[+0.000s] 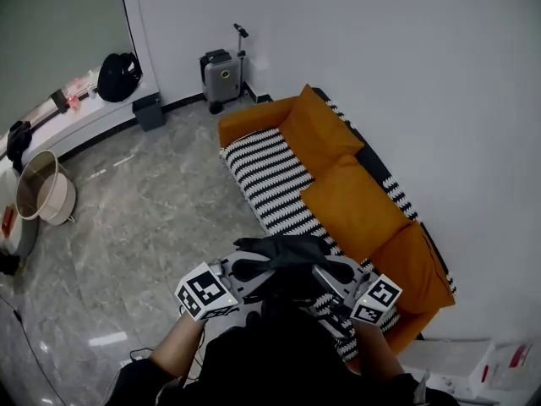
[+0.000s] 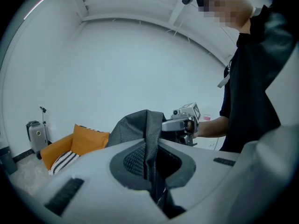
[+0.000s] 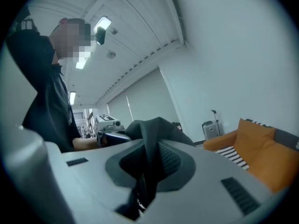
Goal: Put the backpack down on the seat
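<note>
Left tool [image 2: 150,164] and right tool [image 3: 147,169] clamp the backpack [image 1: 287,252] beside orange sofa [image 1: 347,201], suitcase [image 1: 220,76] beyond.

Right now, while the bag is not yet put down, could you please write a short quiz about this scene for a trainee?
1. Fill in: the cushions behind the striped seat are ____ in colour.
2. The left tongs and the right tongs are: A) open and empty; B) shut on the backpack; C) shut on a cushion.
3. True or false: the backpack already lies on the seat.

Key: 1 orange; 2 B; 3 false.
</note>
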Tool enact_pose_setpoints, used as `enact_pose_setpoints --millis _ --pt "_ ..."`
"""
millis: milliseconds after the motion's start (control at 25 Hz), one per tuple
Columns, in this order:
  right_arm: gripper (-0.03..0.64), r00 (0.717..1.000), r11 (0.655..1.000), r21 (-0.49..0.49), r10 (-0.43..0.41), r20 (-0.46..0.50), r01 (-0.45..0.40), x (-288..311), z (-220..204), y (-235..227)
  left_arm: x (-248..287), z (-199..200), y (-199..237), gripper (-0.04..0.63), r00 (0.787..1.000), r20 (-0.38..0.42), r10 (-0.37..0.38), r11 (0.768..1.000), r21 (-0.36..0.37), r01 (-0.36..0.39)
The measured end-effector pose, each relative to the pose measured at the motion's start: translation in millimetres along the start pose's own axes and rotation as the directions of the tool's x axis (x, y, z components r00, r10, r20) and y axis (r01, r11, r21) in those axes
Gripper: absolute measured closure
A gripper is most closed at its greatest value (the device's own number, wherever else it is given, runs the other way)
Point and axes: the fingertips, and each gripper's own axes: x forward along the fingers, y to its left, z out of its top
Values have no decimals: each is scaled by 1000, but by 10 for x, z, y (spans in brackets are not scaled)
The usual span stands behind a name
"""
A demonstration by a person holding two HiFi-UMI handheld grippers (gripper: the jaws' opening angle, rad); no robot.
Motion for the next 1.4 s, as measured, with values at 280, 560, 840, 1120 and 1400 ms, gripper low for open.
enact_pose_setpoints --millis 280,560,840,1120,1400 --pt "574 1000 999 32 23 5 -24 429 78 -509 113 7 634 569 1000 -2 31 999 -34 -31" --pt "574 995 997 26 71 -69 -69 885 196 -1189 350 23 1380 569 999 -16 47 993 -108 -48" --pt "574 986 995 10 104 -130 -104 1230 279 -1907 703 -14 2001 569 999 -30 45 983 -174 -50" --pt "574 986 998 13 65 -155 -64 1624 312 -2463 876 -64 2637 569 998 -24 53 972 -230 -57" --pt "574 981 999 30 -15 -193 21 2157 311 -2963 928 -131 3399 569 1000 -15 -20 965 -261 15"
